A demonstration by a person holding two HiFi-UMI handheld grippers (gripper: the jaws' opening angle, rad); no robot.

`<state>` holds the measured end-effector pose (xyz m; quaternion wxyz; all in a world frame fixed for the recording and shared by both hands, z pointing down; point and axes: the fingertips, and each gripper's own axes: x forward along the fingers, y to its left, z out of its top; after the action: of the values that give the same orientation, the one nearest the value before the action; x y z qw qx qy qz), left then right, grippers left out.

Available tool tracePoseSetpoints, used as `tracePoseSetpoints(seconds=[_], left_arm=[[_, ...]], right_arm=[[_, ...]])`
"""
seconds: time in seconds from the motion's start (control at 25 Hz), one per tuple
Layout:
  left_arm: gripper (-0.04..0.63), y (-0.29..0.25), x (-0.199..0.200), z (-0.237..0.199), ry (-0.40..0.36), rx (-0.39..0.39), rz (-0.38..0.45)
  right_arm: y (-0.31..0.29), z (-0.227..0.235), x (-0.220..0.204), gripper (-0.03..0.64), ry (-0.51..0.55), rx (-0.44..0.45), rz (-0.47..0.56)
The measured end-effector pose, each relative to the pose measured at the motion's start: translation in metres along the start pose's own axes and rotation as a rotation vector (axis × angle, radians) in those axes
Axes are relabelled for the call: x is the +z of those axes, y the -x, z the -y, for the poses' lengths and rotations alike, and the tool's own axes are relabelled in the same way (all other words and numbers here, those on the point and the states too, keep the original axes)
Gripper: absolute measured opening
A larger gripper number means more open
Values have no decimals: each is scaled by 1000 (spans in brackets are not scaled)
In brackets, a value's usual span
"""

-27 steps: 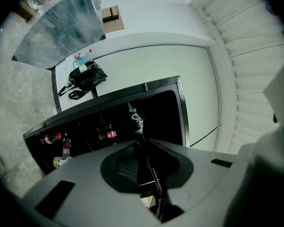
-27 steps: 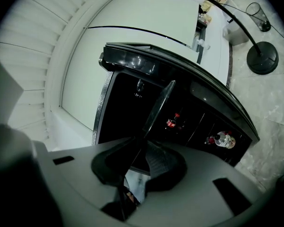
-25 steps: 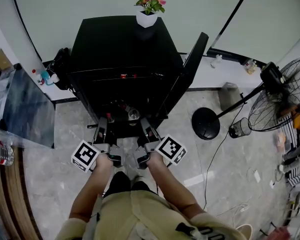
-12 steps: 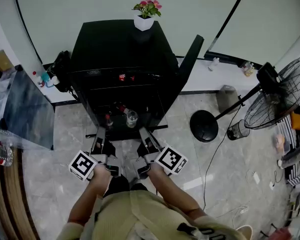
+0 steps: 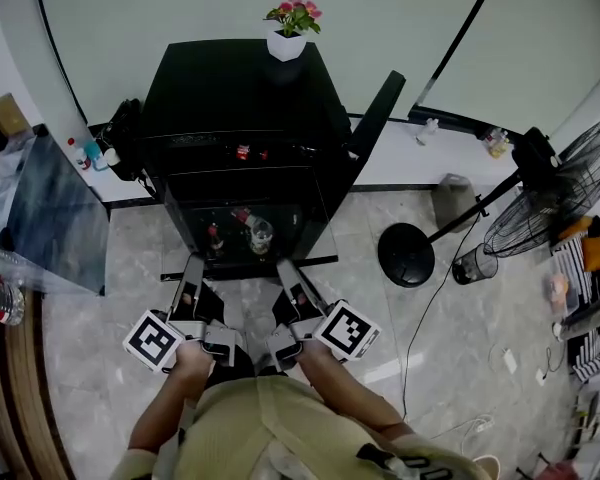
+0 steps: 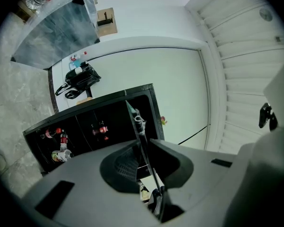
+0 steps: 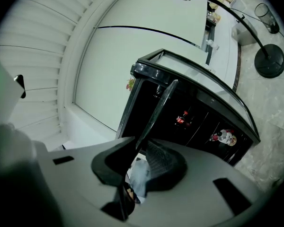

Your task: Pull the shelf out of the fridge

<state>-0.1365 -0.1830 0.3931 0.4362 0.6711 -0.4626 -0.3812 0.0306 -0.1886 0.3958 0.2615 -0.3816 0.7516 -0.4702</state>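
Shelf (image 5: 242,265) and fingers are found joined: the glass pane is seen partly drawn out of the black fridge (image 5: 242,88) at the middle of the frame, with its front edge running left to right. The left gripper (image 5: 191,266) is clamped on that edge left of centre and the right gripper (image 5: 283,268) right of centre, the pane being pinched edge-on between each pair of pads. The fridge lies toward the top of the frame, so the pull is judged to go straight toward the bottom, both ends drawn evenly.
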Motion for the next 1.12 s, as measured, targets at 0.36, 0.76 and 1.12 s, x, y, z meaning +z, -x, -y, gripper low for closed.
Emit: tracePoseSetpoints(seconds=[0.36,0.76,1.12], left_arm=[[57,17,5,26,-10,-13,36],[57,35,18,38,-23,-20,74],[60,44,29,38,-17,-20,110]], right_arm=[[8,-25,-1,82,23,55,-46],[8,-48,-9,83,56,97,-94],[2,-59,-17,81,83,117,-109]])
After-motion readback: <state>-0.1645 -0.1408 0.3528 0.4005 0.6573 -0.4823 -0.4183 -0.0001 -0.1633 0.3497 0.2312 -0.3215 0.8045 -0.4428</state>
